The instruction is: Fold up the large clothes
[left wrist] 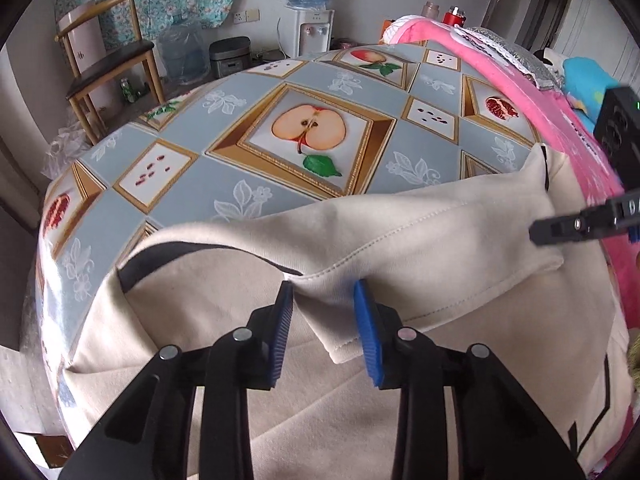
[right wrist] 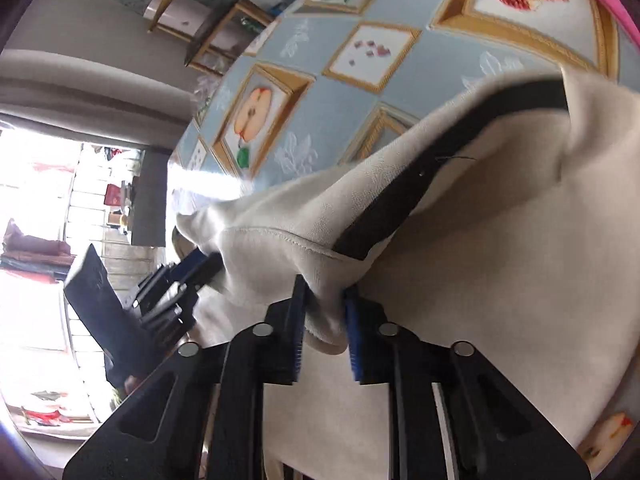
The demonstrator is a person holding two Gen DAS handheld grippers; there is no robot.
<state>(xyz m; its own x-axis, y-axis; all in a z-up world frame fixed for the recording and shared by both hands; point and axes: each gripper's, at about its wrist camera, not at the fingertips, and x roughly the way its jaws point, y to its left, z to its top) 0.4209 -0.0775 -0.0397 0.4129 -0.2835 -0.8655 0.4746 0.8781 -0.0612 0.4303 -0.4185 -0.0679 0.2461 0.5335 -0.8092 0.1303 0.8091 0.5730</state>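
Nearest to you in the left wrist view, your left tongs have their blue pads closed on a bunched fold of the cream garment, the cloth pinched between them and drooping in a small flap just below the grip. In the right wrist view, your right tongs are likewise clamped on a gathered edge of that same cream garment, the pads nearly together with only cloth between them; that view is tilted hard to one side and blurred.

The garment lies spread on the counter at its near edge, one hemmed layer raised off the layer beneath. A black stripe runs along it close to the left grip, and the same black band shows beside the right one. At the right edge of the left view your right tongs reach in onto the cloth.

Beyond the garment the counter carries a blue-grey covering printed with framed fruit, a halved apple at its middle. A pink cloth lies along its right side. Farther off stand a wooden chair and a water dispenser topped by a large bottle, against the wall.
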